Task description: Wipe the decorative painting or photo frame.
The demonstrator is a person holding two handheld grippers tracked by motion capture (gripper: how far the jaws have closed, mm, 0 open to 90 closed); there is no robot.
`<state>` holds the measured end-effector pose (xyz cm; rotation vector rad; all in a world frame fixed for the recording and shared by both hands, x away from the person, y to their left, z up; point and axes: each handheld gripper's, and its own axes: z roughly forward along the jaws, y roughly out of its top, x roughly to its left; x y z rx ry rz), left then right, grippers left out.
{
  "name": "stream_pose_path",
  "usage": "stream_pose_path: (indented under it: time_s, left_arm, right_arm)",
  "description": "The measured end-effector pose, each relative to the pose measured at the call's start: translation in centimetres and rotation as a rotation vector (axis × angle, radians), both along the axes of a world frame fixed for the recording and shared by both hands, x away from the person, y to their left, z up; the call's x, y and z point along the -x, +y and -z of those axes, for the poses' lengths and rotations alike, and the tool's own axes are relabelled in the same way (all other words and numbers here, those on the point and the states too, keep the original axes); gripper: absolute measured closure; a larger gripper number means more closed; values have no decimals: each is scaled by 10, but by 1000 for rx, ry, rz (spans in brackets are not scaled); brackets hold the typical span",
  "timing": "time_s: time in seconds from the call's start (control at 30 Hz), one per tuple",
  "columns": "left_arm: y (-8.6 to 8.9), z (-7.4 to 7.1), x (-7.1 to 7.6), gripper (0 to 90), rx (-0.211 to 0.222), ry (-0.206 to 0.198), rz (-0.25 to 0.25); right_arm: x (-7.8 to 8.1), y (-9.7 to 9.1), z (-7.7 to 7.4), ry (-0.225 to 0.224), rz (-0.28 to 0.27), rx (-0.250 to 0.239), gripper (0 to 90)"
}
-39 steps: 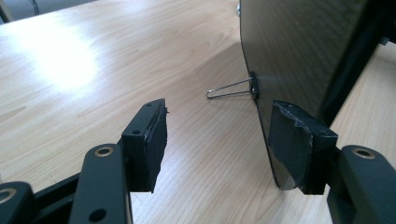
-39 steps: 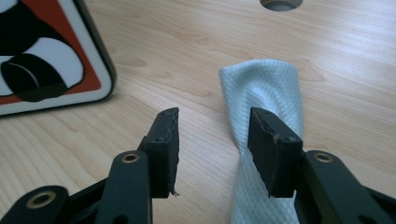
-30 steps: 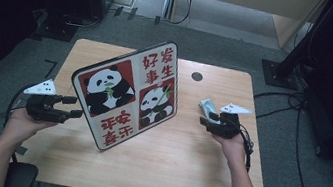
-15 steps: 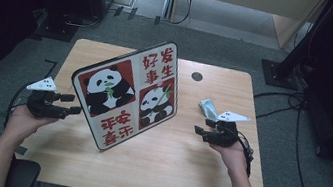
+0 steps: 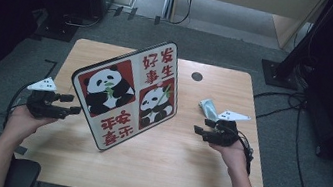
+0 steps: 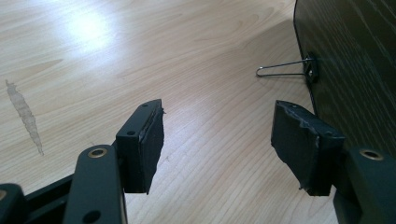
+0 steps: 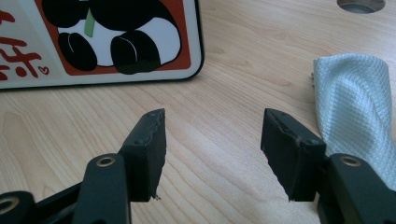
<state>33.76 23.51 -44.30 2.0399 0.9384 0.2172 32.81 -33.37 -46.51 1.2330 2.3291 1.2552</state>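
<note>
Right gripper point(image 5: 199, 129) has drawn back, fingers spread, cloth point(image 5: 208, 108) beside them, unheld.

Black left gripper point(image 5: 69, 103) with grey three-cornered plate, black right gripper point(image 5: 198, 129) likewise, brass-ringed screw holes, ragged black pads point(image 6: 150, 140), trailing black cables, bare forearms

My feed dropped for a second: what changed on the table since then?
The right gripper drew back toward the person, off the cloth, its jaws having just opened wider with nothing between them. The left gripper and the panda board stayed put.
</note>
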Motion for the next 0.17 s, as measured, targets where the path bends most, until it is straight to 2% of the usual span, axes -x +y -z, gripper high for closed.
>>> stream_pose_path:
  time_s: [0.17]
  left_arm:
    - [-1,2,-1,332,4,28,-5]
  right_arm:
    - [0,-1,0,-7,4,14,408]
